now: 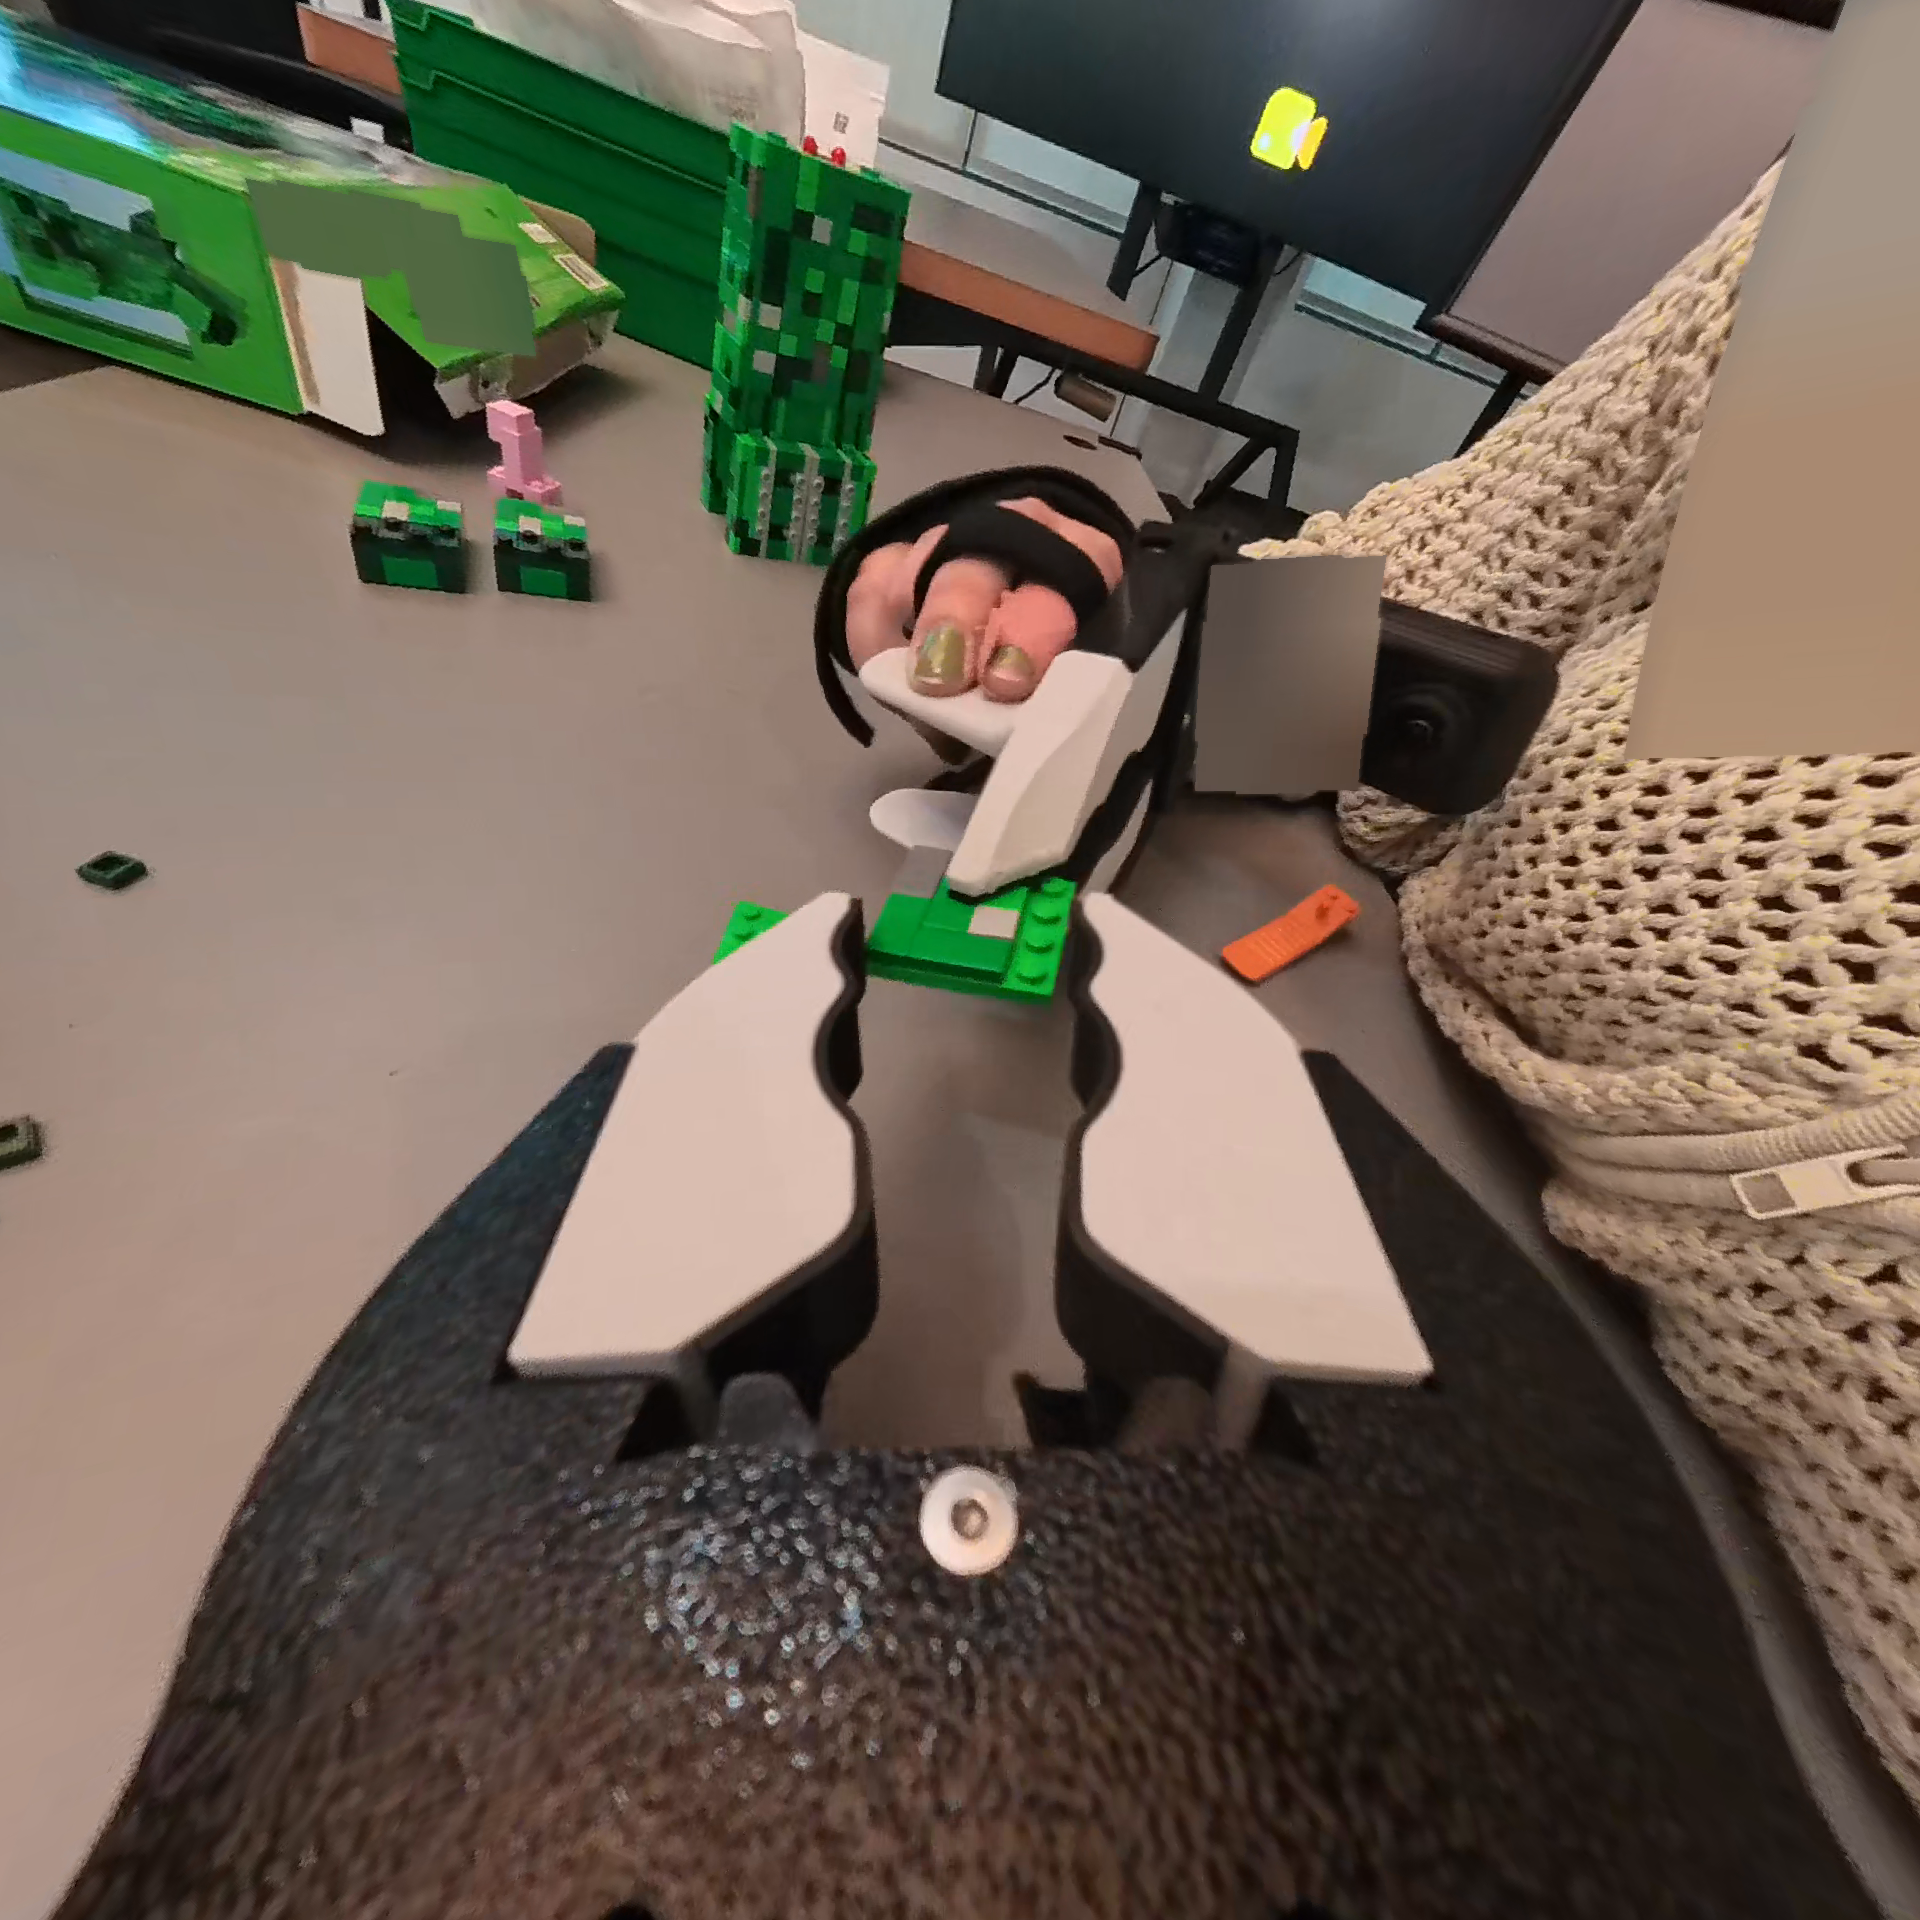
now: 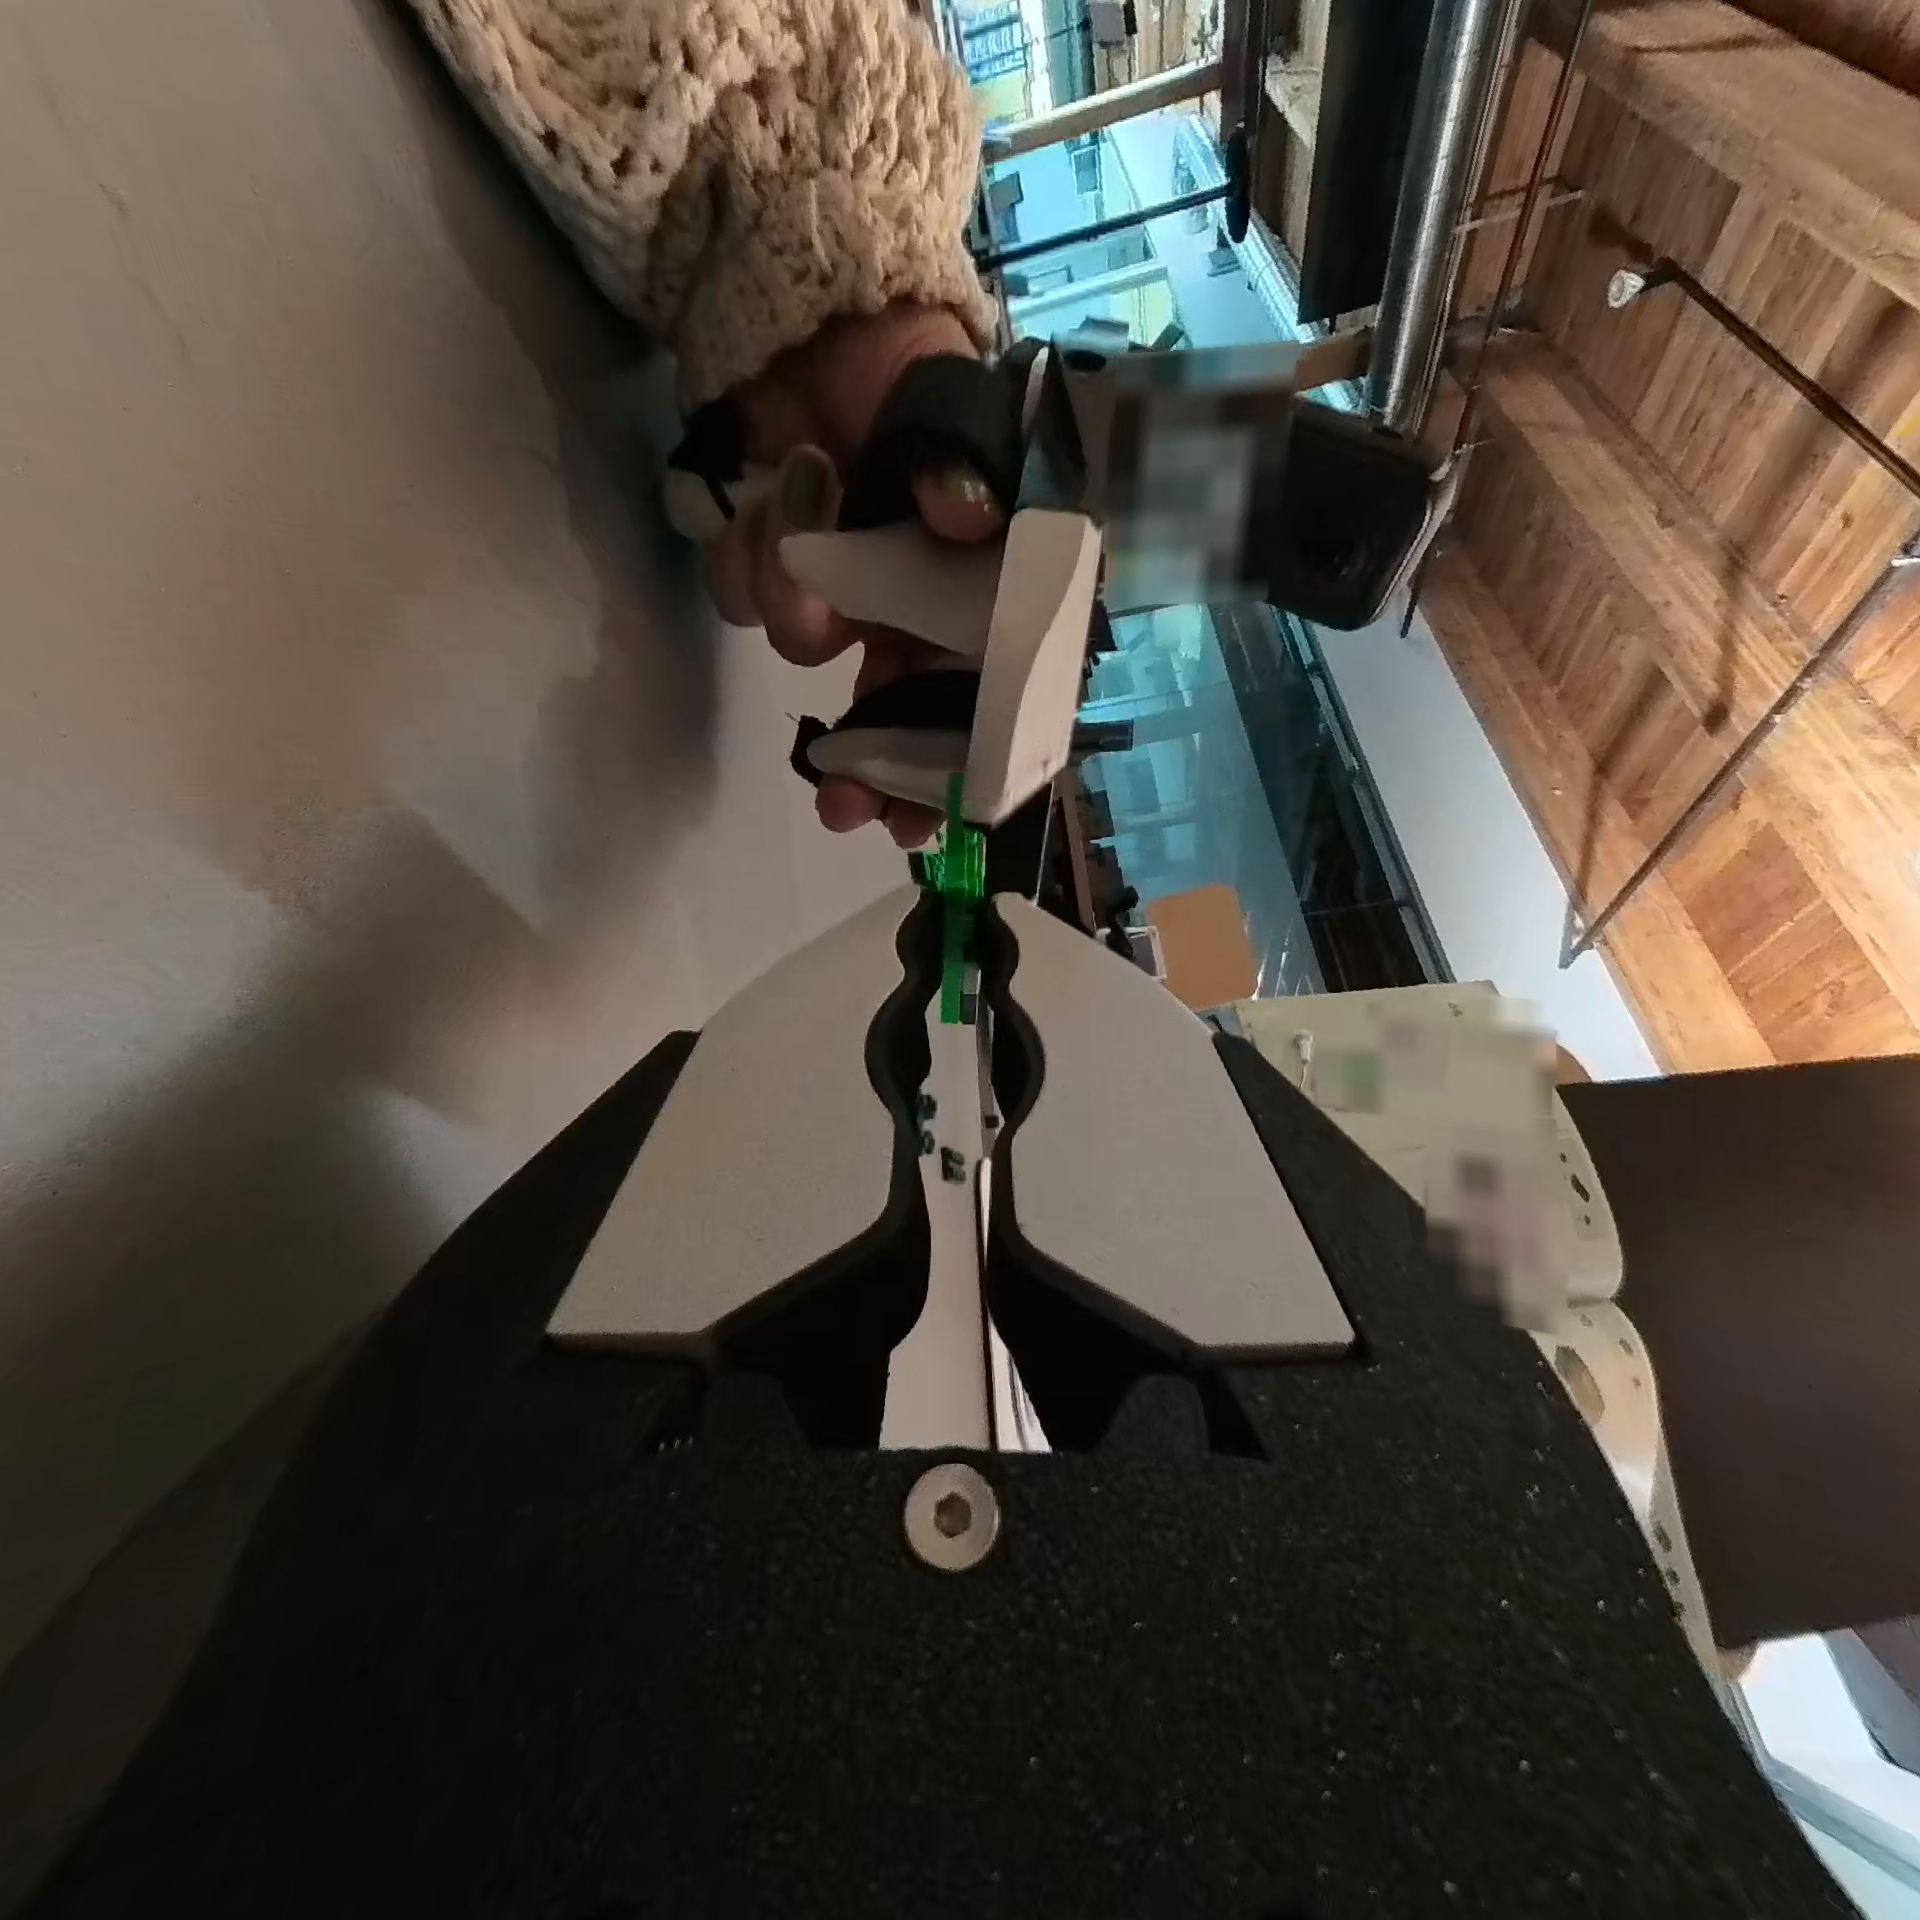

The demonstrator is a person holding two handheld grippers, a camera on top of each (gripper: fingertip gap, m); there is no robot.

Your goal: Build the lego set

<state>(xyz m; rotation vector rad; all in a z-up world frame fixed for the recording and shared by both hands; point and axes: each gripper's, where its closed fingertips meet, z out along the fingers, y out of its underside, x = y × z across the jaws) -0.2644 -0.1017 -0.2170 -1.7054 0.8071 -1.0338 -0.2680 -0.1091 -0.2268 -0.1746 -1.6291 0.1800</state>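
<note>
A bright green Lego plate [image 1: 961, 945] with a flat green panel and a small grey tile on it is held between both grippers, just above the grey table [image 1: 416, 831]. My left gripper [image 1: 971, 935] has its fingertips on the plate's two sides. My right gripper [image 2: 958, 920] is shut on the same plate [image 2: 961, 935], seen edge-on there. In the left wrist view its upper finger [image 1: 1039, 769] comes from the far side and rests on the plate's far edge. A tall green pixel-pattern tower [image 1: 800, 343] stands behind.
Two small dark green blocks [image 1: 410, 540] [image 1: 540, 551] and a pink figure [image 1: 520, 457] sit at the back left, by the green set box [image 1: 156, 270]. An orange brick separator [image 1: 1288, 930] lies right. Small dark pieces [image 1: 112, 871] lie left. A knit sleeve [image 1: 1662, 935] fills the right.
</note>
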